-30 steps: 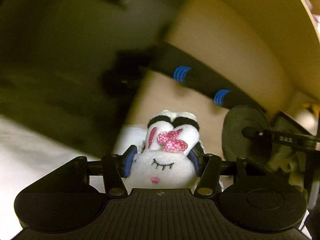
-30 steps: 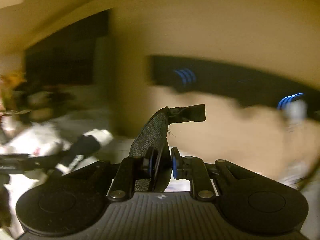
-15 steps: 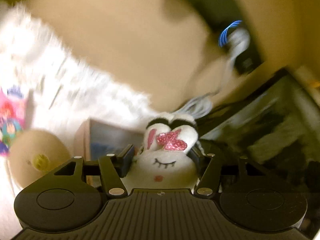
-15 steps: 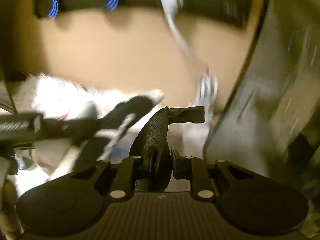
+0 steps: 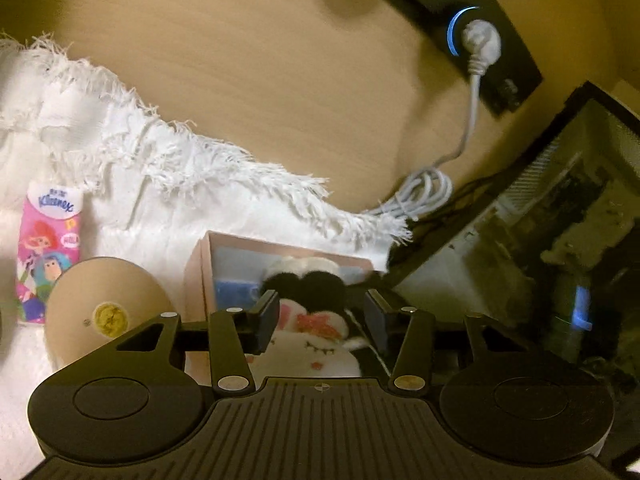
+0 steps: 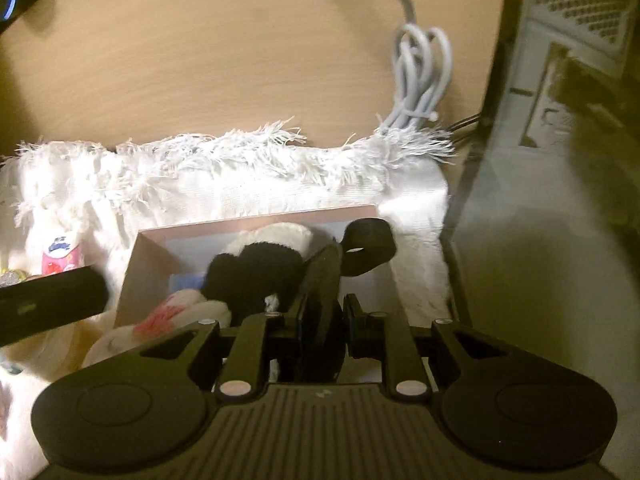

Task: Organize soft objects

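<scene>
A pink Kleenex tissue pack [image 5: 48,256] and a round wooden disc [image 5: 106,312] are seen on the fringed white cloth [image 5: 160,184]. The left gripper [image 5: 320,316] is spread wide, its fingers clear of the white plush bunny with the pink heart [image 5: 308,340], which lies at the open pink cardboard box [image 5: 198,268]. A black mesh strap [image 6: 324,292] is clamped in the right gripper [image 6: 326,320] over the same box.
</scene>
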`<move>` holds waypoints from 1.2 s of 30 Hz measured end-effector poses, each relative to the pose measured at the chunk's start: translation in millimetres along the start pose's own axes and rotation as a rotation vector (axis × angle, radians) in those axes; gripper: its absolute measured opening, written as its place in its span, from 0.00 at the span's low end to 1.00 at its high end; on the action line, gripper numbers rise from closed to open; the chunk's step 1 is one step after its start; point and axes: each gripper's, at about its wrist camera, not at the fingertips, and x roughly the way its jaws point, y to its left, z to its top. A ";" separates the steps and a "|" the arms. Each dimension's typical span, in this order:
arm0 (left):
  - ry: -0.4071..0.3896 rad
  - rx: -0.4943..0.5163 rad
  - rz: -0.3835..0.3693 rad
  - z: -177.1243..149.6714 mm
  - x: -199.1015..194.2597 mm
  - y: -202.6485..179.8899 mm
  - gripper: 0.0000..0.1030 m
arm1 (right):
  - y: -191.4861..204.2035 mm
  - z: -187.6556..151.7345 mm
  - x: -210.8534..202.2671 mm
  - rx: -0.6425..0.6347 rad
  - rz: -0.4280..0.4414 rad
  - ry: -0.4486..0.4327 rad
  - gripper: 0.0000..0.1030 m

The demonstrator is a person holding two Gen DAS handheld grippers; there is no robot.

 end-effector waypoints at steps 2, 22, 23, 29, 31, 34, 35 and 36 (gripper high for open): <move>0.011 0.028 -0.017 -2.4 -8.5 -2.3 0.50 | -1.7 -0.8 8.2 0.028 0.017 0.013 0.22; -0.188 0.025 0.223 -52.7 -198.7 114.7 0.50 | 12.0 -68.3 -72.9 -0.012 0.034 -0.142 0.49; -0.196 0.018 0.266 -57.5 -208.7 125.7 0.50 | 12.4 -74.0 -74.6 0.015 0.055 -0.137 0.49; -0.284 -0.175 0.569 -87.0 -277.1 209.5 0.50 | 42.0 -115.4 -99.1 0.009 0.051 -0.178 0.52; -0.320 -0.238 0.626 -90.3 -298.1 231.2 0.50 | 56.8 -132.2 -109.0 -0.044 0.047 -0.198 0.63; -0.313 -0.233 0.618 -87.9 -310.7 248.7 0.50 | 82.6 -154.2 -118.0 -0.149 0.024 -0.222 0.67; -0.289 -0.200 0.596 -85.1 -308.5 251.0 0.50 | 91.2 -159.2 -120.1 -0.186 0.019 -0.223 0.67; -0.266 -0.156 0.575 -81.7 -304.8 250.9 0.50 | 101.4 -164.9 -121.0 -0.225 0.024 -0.221 0.68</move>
